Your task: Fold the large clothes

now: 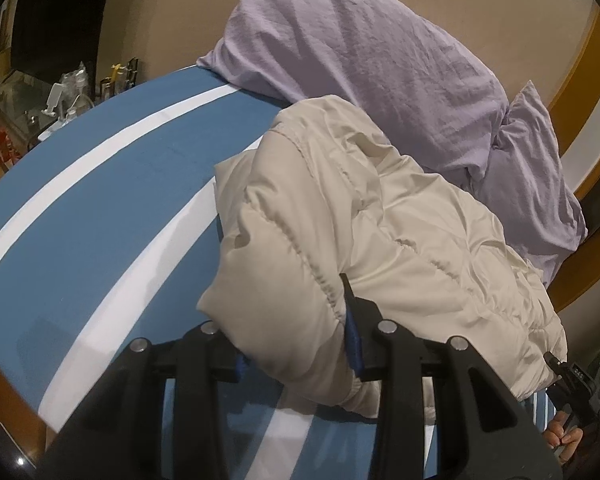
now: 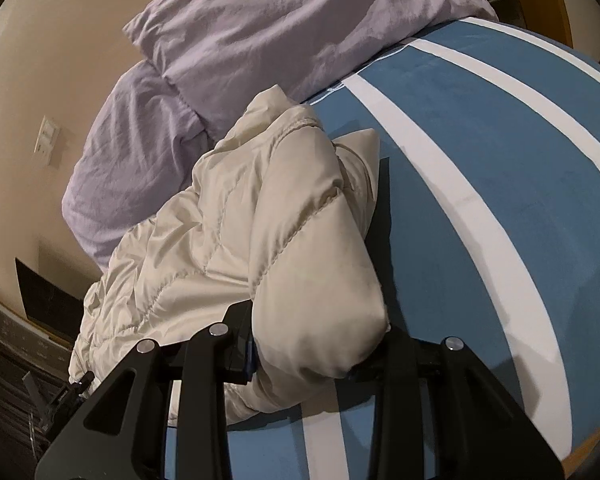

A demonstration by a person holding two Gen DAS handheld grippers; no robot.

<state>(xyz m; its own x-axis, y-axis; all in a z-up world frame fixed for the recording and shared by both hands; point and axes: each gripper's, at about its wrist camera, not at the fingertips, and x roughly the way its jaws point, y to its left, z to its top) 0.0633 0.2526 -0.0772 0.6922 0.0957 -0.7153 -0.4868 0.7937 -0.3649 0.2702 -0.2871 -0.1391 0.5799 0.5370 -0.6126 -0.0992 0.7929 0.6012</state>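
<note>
Gripping a cream puffer jacket [image 1: 380,220] from both sides on the blue-and-white striped bed cover [image 1: 100,184].

My left gripper [image 1: 292,344] has a thick roll of the jacket's padding wedged between its fingers, closed on the fabric. My right gripper [image 2: 308,344] likewise pinches a bulging fold of the jacket [image 2: 236,216]. The jacket lies bunched on the bed cover [image 2: 500,184], its far side touching the lilac pillows [image 1: 380,52] against the wall. A cluttered side table [image 1: 40,104] stands beyond the bed.
</note>
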